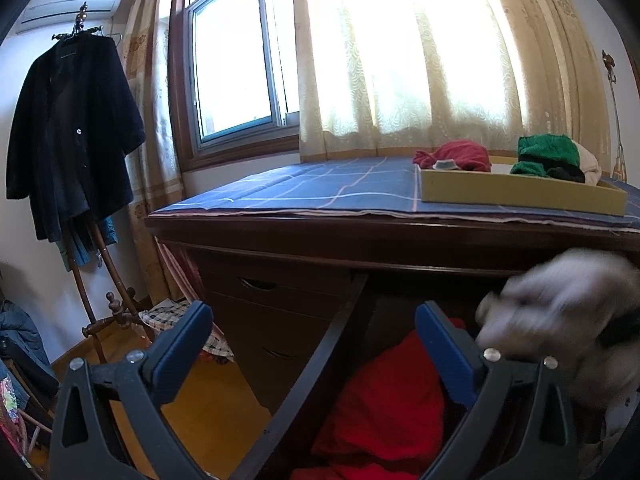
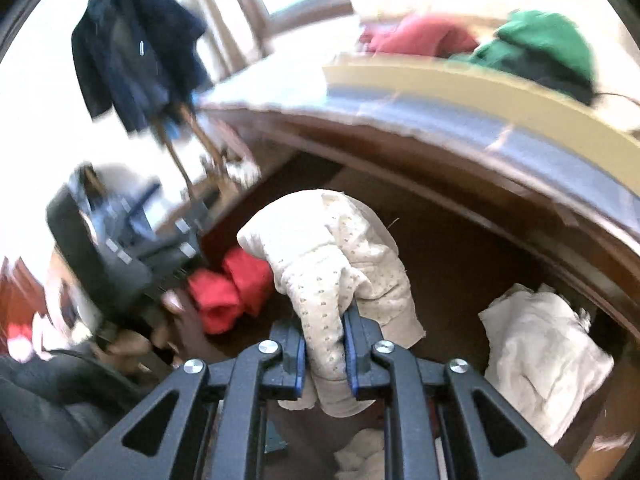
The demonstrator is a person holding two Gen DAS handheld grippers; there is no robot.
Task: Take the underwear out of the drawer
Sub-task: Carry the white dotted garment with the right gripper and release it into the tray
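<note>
The cream, dotted cotton underwear (image 2: 336, 268) hangs pinched between the pressed-together pads of the right gripper (image 2: 325, 354), above the open dark wooden drawer (image 2: 452, 264). Best lift until its tail clears the drawer's front edge. The left gripper (image 1: 316, 344) stands spread, empty, over red folded cloth (image 1: 384, 412).

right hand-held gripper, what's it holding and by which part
The right hand-held gripper is shut on cream dotted underwear, pinching a bunched fold at its lower end. The left hand-held gripper is open and holds nothing.
</note>
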